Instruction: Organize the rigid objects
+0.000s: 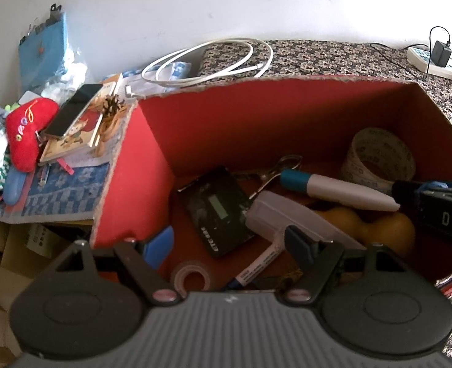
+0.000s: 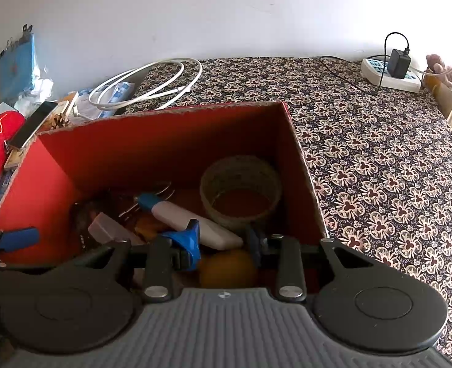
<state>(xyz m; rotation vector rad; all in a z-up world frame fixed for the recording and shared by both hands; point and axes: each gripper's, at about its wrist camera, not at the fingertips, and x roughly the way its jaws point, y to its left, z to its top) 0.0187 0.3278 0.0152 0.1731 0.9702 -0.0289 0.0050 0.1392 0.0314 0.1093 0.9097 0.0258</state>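
Holding the lot is a red-lined cardboard box (image 1: 235, 128), open at the top, standing on a flower-patterned cloth (image 2: 379, 184).

Contents, as seen from the left wrist: a black flat device with a small screen (image 1: 216, 211) leaning near the left wall; a clear plastic case (image 1: 287, 217) just right of it; a white pen-shaped tool with a blue end (image 1: 333, 188) lying across the middle; a metal clip (image 1: 275, 171) behind that; a large roll of printed tape (image 1: 379, 159) in the far right corner; a yellow rounded object (image 1: 379, 224) (partly hidden under the case and the tool); a small pinkish tape roll (image 1: 190, 276) at the near edge; a marker (image 1: 256, 268) beside it.

Left gripper (image 1: 229, 245): over the box, jaws wide apart, nothing between them.

Right gripper (image 2: 222, 242): over the box's near right part, jaws fairly close together; no object is visibly clamped, the yellow object and the white tool lying below the gap.

Outside the box: coiled white cable (image 1: 207, 61) behind it; red plush toy (image 1: 26, 128), phone (image 1: 72, 110) on a stack of books (image 1: 72, 141) at left; power strip with black adapter (image 2: 391, 73) at far right.
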